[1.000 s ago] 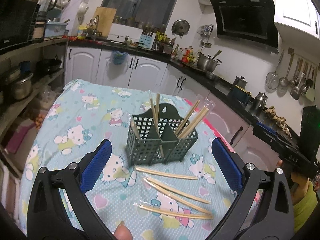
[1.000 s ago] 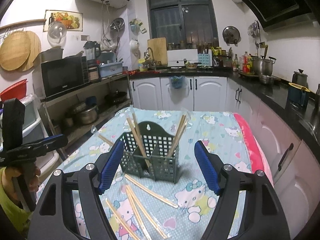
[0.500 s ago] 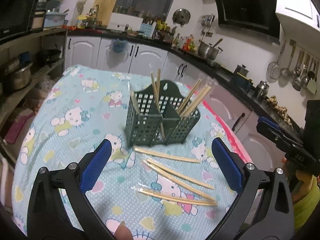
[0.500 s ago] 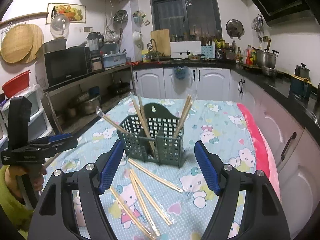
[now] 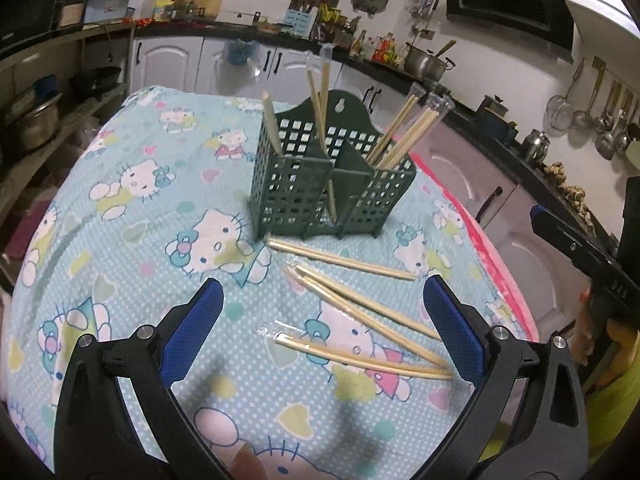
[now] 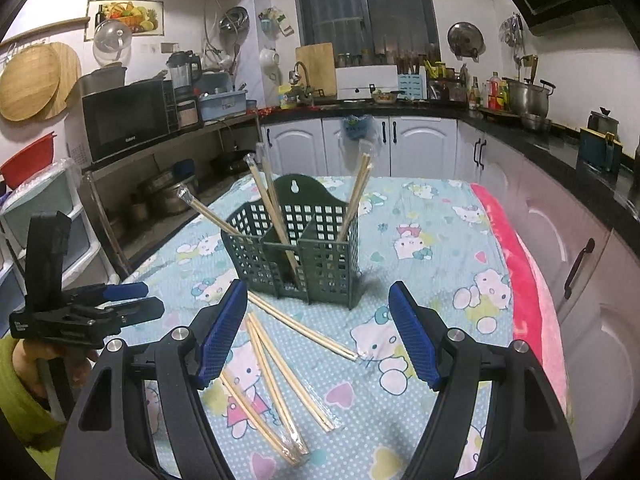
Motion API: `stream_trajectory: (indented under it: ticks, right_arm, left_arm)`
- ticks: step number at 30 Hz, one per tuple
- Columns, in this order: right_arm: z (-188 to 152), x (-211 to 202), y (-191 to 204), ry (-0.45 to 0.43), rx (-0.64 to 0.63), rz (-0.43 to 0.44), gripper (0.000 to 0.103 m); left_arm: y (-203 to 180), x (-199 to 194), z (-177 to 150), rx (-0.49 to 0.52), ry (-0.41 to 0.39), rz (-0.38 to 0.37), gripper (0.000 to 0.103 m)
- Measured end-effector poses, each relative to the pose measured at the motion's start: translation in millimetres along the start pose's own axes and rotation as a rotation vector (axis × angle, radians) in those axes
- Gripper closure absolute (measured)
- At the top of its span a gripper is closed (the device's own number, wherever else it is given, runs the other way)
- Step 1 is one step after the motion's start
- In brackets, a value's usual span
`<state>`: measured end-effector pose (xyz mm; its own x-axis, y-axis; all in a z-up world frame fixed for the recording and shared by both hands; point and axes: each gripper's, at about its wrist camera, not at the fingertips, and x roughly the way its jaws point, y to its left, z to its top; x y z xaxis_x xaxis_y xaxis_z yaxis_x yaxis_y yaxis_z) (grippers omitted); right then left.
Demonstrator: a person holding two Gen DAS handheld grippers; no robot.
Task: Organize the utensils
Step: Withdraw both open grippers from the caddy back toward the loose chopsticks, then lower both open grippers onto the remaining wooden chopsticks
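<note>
- Several wrapped chopstick pairs (image 5: pixel 344 258) are left loose on the tablecloth (image 5: pixel 132 248), just before the green holder (image 5: pixel 332 188).
- Both the left gripper (image 5: pixel 322 320) and right gripper (image 6: pixel 316 332) are held spread wide and empty, presumably for picking.

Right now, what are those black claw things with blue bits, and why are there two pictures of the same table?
They are grippers, tongs a person squeezes by hand, one in each hand. Each carries a small camera, so you get two pictures: one from the left gripper, one from the right gripper. Both are open and hold nothing. On the cartoon-cat tablecloth stands a green basket with some chopsticks already in it. More wrapped chopsticks lie loose in front of it. In the right picture you can see the person's hand holding the left gripper.
</note>
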<state>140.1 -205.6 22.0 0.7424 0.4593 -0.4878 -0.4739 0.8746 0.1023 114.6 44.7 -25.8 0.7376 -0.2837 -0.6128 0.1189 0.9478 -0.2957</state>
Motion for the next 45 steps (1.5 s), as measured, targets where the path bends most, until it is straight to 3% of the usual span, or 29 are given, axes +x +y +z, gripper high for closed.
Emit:
stream_trajectory:
  ticks: [17, 23, 33, 45]
  right_arm:
    - [-30, 35, -3, 0.134, -0.011, 0.013, 0.033]
    - [-40, 52, 3, 0.192, -0.022, 0.04, 0.045]
    - [-57, 96, -17, 0.29, 0.015, 0.035, 0.062]
    - [-58, 135, -51, 0.368, 0.094, 0.041, 0.066]
  left_arm:
    - [13, 20, -24, -0.033, 0.099, -0.015, 0.011]
    - [19, 28, -32, -0.054, 0.146, -0.024, 0.011]
    - [33, 44, -43, -0.134, 0.213, -0.065, 0.038]
    - [41, 63, -43, -0.17, 0.239, -0.05, 0.044]
